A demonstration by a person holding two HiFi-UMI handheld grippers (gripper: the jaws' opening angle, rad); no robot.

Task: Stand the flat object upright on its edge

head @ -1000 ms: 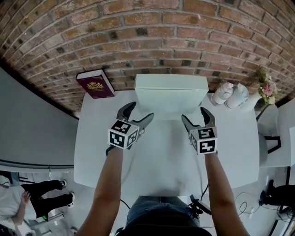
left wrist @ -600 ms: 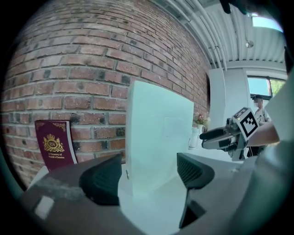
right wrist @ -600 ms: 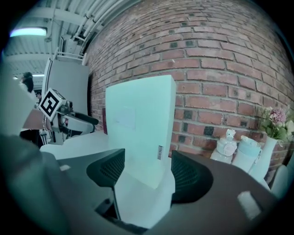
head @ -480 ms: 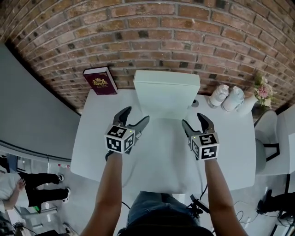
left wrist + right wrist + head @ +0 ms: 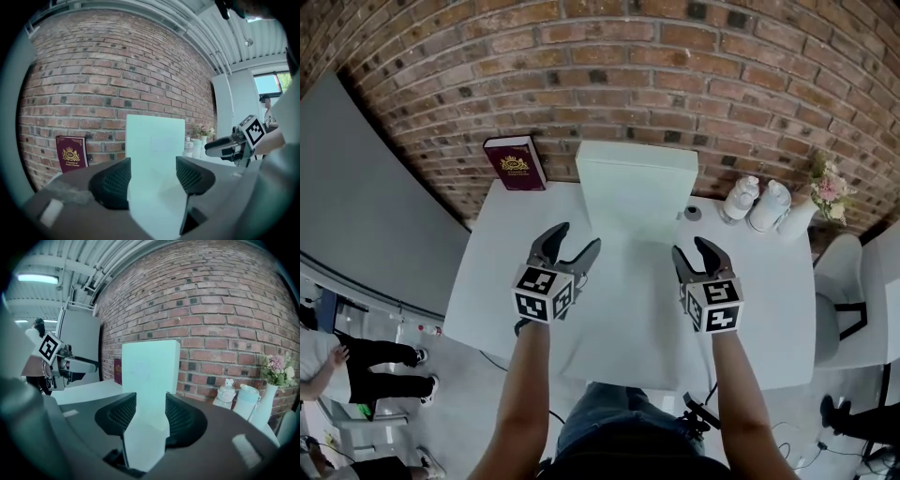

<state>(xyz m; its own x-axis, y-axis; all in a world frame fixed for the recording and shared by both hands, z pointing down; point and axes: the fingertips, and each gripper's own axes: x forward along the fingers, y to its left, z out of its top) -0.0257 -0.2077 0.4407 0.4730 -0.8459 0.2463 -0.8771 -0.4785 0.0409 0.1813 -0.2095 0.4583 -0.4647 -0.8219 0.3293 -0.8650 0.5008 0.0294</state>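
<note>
The flat object is a pale white box (image 5: 636,187) standing upright on its edge at the back of the white table (image 5: 769,309), in front of the brick wall. In the left gripper view the box (image 5: 154,140) rises beyond the jaws, and in the right gripper view the box (image 5: 150,366) does too. My left gripper (image 5: 575,242) hangs short of its left lower corner and my right gripper (image 5: 694,251) short of its right lower corner. Both are apart from it. Their jaws are closing, the right ones narrower, with nothing between them.
A maroon book (image 5: 516,162) leans on the wall left of the box. Two white bottles (image 5: 739,197) and a vase of flowers (image 5: 825,187) stand at the back right, with a small round object (image 5: 693,214) beside the box. A white chair (image 5: 844,281) sits right of the table.
Both grippers have drawn back a little from the box toward me. The right jaws have narrowed clearly, the left ones slightly. The box stays upright.
</note>
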